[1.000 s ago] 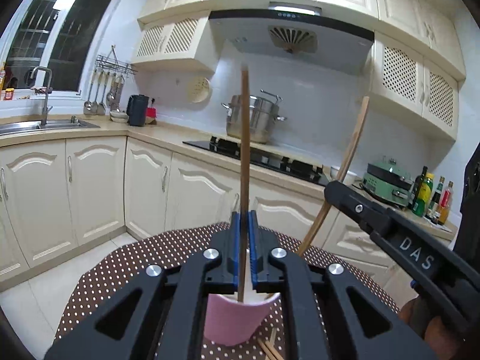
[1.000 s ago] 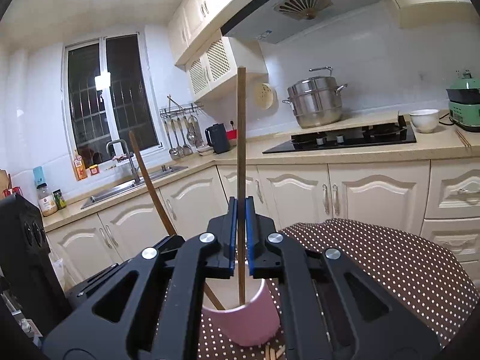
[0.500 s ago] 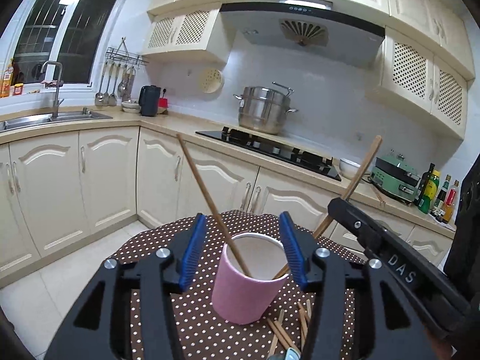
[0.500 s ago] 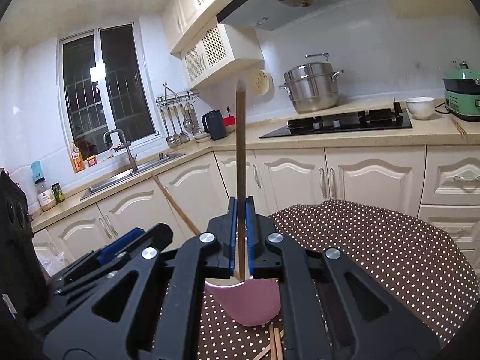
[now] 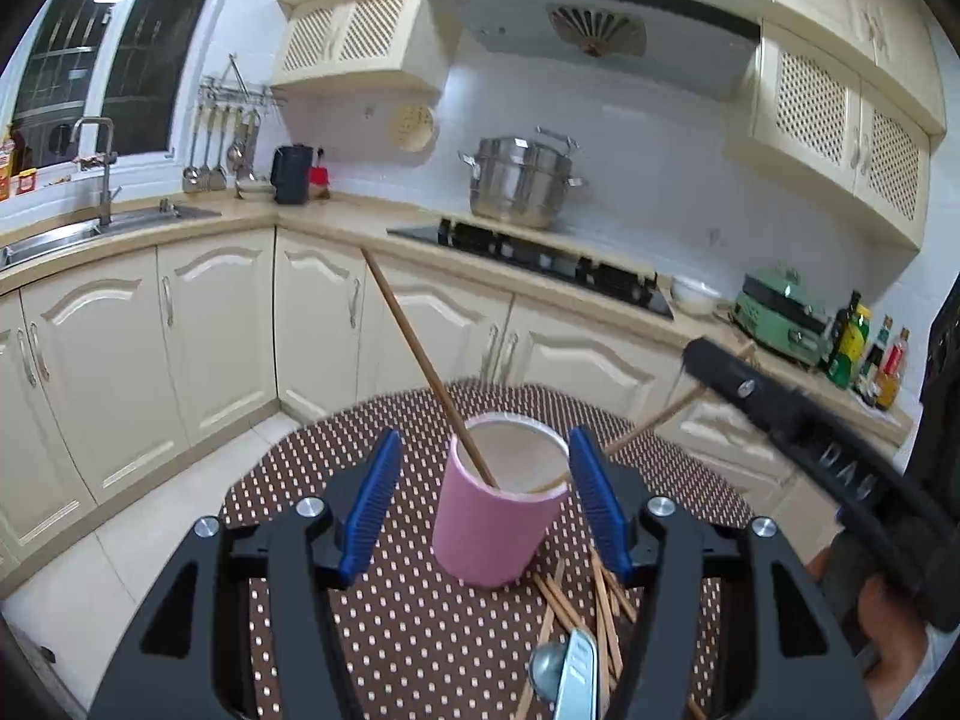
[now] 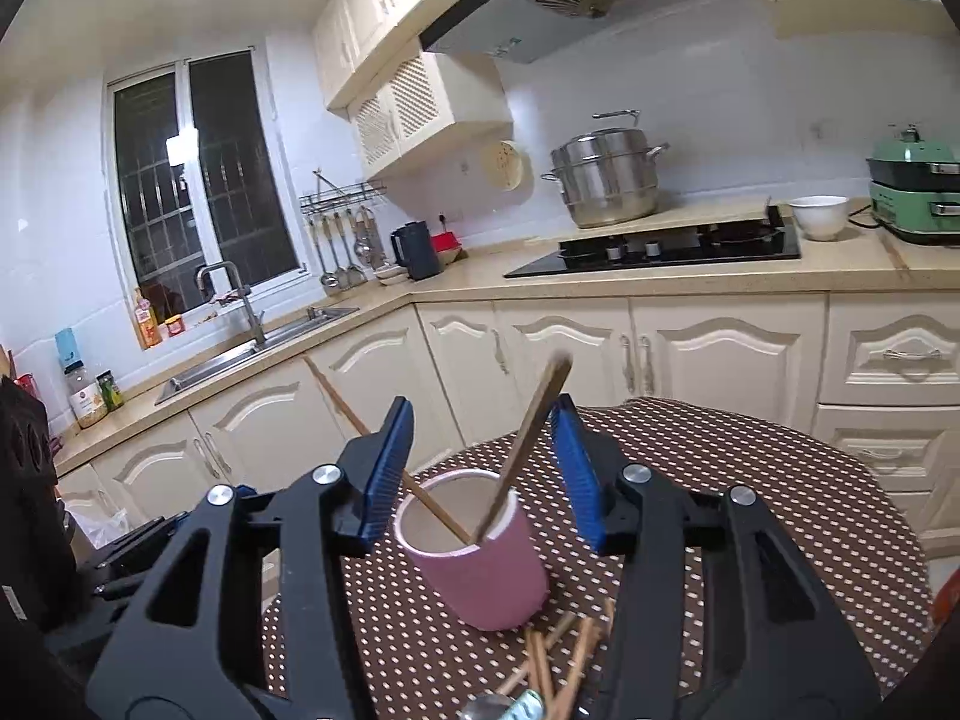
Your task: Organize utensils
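A pink cup [image 5: 498, 516] [image 6: 480, 558] stands on the dotted round table [image 5: 390, 630]. Two wooden chopsticks rest in it. One chopstick [image 5: 414, 354] [image 6: 354, 414] leans left. The other chopstick [image 5: 648, 420] [image 6: 531, 438] leans right, its top blurred. My left gripper [image 5: 485, 437] is just short of the cup, its jaws opening with nothing pressed between them. The jaws of my right gripper [image 6: 482, 414] are opening too; the right-leaning chopstick passes free between its pads. Several loose chopsticks [image 5: 576, 600] [image 6: 558, 654] lie in front of the cup.
A shiny metal utensil [image 5: 567, 669] lies among the loose chopsticks at the table's near edge. The right gripper's black body [image 5: 780, 414] reaches in from the right in the left wrist view. Kitchen cabinets [image 6: 720, 354], a stove and a sink line the walls behind the table.
Both grippers went from shut on upright chopsticks to open, the left one first. The released chopsticks dropped into the cup and tipped outward. Both grippers drew back a little.
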Action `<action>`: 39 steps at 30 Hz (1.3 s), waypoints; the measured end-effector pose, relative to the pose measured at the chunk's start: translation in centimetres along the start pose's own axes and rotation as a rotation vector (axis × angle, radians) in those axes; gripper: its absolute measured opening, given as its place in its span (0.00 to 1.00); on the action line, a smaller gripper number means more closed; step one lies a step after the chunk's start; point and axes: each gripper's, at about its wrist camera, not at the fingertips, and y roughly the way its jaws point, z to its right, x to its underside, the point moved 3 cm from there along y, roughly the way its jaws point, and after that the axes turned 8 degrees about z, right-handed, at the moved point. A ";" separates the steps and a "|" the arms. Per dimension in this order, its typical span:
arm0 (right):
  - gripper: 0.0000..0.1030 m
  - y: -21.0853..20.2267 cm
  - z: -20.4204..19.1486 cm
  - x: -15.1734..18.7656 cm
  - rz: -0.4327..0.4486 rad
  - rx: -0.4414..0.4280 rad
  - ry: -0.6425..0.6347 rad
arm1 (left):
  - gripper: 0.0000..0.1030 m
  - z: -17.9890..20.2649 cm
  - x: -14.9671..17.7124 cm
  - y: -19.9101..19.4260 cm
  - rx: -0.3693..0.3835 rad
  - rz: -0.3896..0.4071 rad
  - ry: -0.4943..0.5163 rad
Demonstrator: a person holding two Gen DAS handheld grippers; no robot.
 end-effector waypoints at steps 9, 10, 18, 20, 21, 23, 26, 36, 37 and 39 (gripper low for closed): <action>0.51 -2.3 4.1 1.4 -0.140 0.089 -0.031 | 0.56 1.8 4.6 2.6 0.072 -0.328 0.064; 0.51 -2.3 4.5 1.7 -0.169 0.094 -0.031 | 0.56 2.0 5.4 3.0 0.077 -0.366 0.071; 0.51 -2.2 8.5 6.7 -0.454 0.171 -0.003 | 0.51 6.0 9.5 5.1 0.148 -0.553 0.101; 0.51 -2.2 9.1 7.8 -0.507 0.183 0.003 | 0.43 7.0 10.1 5.8 0.149 -0.591 0.108; 0.51 -2.3 9.4 8.3 -0.524 0.183 0.012 | 0.40 7.3 10.4 6.1 0.150 -0.605 0.107; 0.51 -2.5 9.7 8.8 -0.544 0.191 0.016 | 0.32 7.9 11.1 6.7 0.150 -0.638 0.103; 0.51 -2.7 10.2 9.2 -0.560 0.186 0.031 | 0.24 8.6 12.2 7.6 0.133 -0.676 0.107; 0.51 -3.2 11.4 9.6 -0.576 0.178 0.070 | 0.10 11.5 13.0 10.8 0.071 -0.718 0.150; 0.51 -3.3 11.5 9.6 -0.577 0.177 0.072 | 0.09 11.6 13.0 11.0 0.067 -0.718 0.152; 0.51 -3.2 11.6 9.7 -0.583 0.176 0.074 | 0.08 11.7 13.0 11.2 0.043 -0.711 0.175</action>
